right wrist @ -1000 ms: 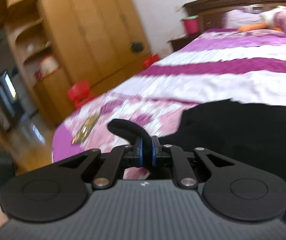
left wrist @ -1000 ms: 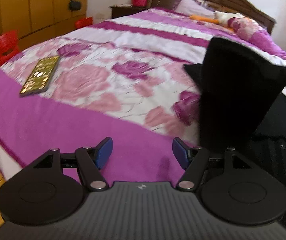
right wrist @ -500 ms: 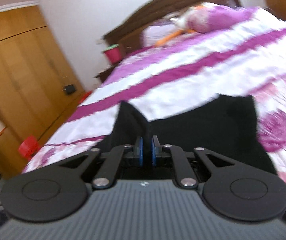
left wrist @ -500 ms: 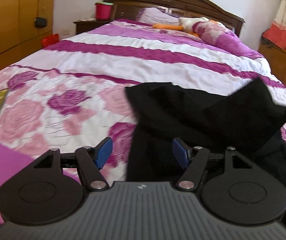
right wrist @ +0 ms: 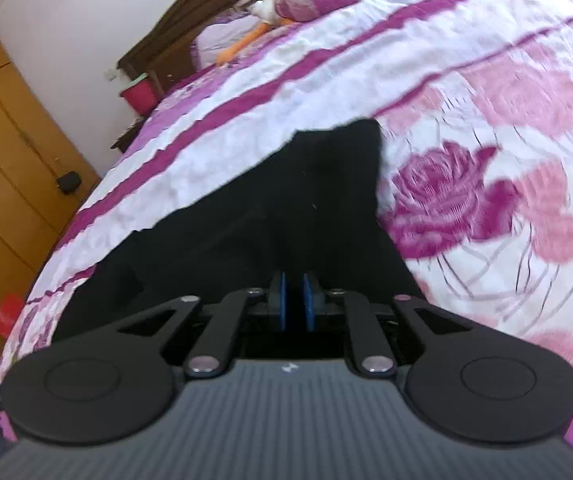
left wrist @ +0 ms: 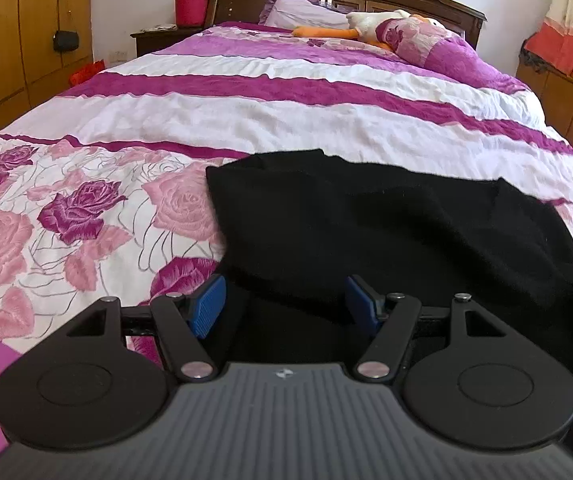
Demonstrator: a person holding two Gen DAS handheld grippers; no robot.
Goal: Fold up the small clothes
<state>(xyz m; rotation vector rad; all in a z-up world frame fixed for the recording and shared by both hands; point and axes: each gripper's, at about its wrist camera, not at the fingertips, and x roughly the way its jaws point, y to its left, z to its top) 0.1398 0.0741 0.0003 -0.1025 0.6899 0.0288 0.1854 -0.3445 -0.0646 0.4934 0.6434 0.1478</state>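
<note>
On the bedspread (left wrist: 246, 128), right gripper (right wrist: 294, 306) pinches black garment (left wrist: 366, 220)

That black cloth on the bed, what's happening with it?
Someone is folding a black garment on the bed with a hand-held gripper in each hand. The right gripper is pinched shut on the garment's near edge. The left gripper is open above the cloth, holding nothing. The garment lies rumpled, not yet neatly folded.
</note>
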